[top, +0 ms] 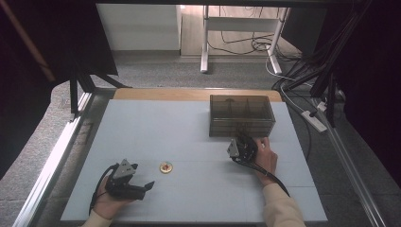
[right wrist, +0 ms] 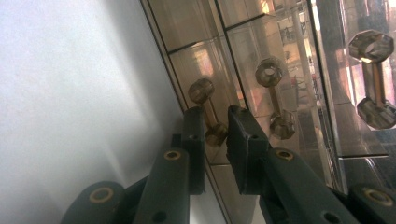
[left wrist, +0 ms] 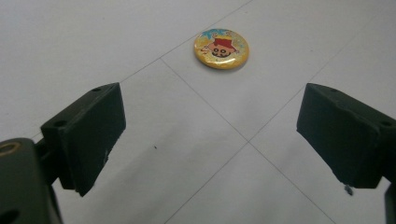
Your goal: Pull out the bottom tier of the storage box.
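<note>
Now, your left gripper (top: 142, 185) low on the mat (top: 189, 123), jaws wide apart, badge (top: 166, 167) just beyond them, your right gripper (top: 243, 143) clamped on a knob (right wrist: 209, 112) of the smoky drawer box (top: 242, 115), contents unclear.

The high view looks down on the table (top: 189, 189); gripper views sit close, the left sharing its surface.

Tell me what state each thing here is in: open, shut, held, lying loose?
Smoky transparent plastic drawer box: upright on the table, drawers look pushed in.
Drawer's small faceted knob: between the right jaws, which are nearly shut around it.
Round yellow pin badge: lying flat, picture side up, untouched.
Left hand-held gripper: open, empty, aimed at the badge.
Right hand-held gripper: closed on the knob.
</note>
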### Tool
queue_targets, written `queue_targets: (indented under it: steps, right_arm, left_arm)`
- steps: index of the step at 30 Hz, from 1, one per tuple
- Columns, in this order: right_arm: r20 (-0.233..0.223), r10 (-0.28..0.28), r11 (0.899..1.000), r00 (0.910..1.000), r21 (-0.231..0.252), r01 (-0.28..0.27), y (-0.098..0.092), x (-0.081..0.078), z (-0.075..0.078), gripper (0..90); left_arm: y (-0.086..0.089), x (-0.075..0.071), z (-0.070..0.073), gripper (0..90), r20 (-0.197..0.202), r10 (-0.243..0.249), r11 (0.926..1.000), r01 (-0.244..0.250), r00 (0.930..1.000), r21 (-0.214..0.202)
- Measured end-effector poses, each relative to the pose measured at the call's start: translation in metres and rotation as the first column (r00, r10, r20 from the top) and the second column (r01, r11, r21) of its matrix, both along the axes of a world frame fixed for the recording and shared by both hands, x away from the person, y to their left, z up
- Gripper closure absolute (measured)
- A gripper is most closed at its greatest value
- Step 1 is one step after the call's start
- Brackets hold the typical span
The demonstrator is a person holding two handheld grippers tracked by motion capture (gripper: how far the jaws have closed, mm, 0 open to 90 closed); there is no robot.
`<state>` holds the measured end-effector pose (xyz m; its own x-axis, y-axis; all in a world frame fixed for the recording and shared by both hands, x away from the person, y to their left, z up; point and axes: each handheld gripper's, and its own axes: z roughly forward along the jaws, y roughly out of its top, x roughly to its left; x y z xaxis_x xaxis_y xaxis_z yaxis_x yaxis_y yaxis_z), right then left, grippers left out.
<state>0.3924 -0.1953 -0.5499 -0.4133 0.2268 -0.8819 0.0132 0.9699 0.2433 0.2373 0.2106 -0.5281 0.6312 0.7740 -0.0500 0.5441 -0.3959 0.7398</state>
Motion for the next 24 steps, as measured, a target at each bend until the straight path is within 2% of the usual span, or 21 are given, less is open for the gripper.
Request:
queue_targets:
  steps: [21, 22, 24]
  right_arm:
    - [0.027, 0.001, 0.999, 0.9996, -0.032, 0.0, 0.0008, -0.0022, -0.0017, 78.6]
    - [-0.013, 0.013, 0.999, 0.9998, -0.032, -0.013, 0.0004, -0.0015, -0.0002, 78.7]
    - [-0.016, 0.012, 0.999, 0.9998, -0.031, -0.013, 0.0001, -0.0015, -0.0003, 78.8]
  left_arm:
    - [0.0009, 0.0002, 0.0001, 8.1, 0.001, 0.002, 1.0, -0.002, 1.0, -0.001]
    - [0.0009, 0.0002, 0.0002, 8.1, 0.001, 0.002, 1.0, -0.002, 1.0, -0.001]
    - [0.0011, 0.0002, 0.0001, 8.1, 0.001, 0.003, 1.0, -0.003, 1.0, 0.0]
